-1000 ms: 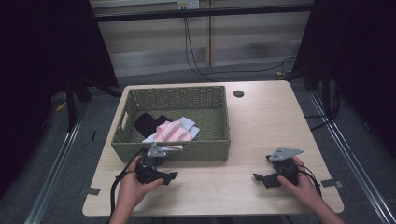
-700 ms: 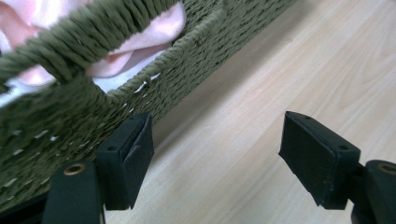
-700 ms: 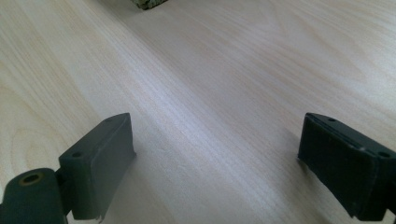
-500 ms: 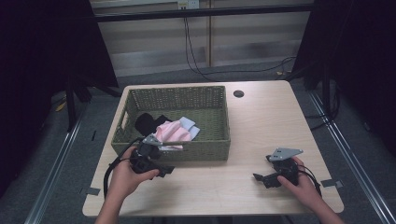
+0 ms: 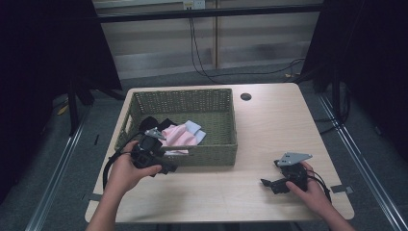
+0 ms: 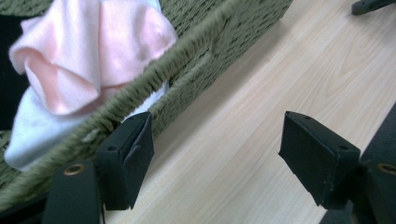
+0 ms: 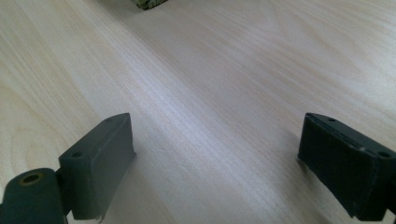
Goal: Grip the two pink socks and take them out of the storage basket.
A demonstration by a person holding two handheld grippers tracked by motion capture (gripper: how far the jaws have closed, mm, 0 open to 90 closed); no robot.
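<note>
left gripper (image 5: 175,161) risen to basket (image 5: 211,154) rim by pink cloth (image 5: 175,134), jaws wide, empty, right gripper (image 5: 266,184) likewise

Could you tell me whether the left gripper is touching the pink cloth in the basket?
Apart. In the left gripper view, the left gripper stands open outside the woven basket wall, while the pink cloth lies beyond the rim.

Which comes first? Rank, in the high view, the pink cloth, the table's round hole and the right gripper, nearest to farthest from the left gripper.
From the left gripper:
1. Pink cloth, in the basket just beyond it.
2. Right gripper, across the table at its near right.
3. Round hole, far side, past the basket's right corner.
</note>
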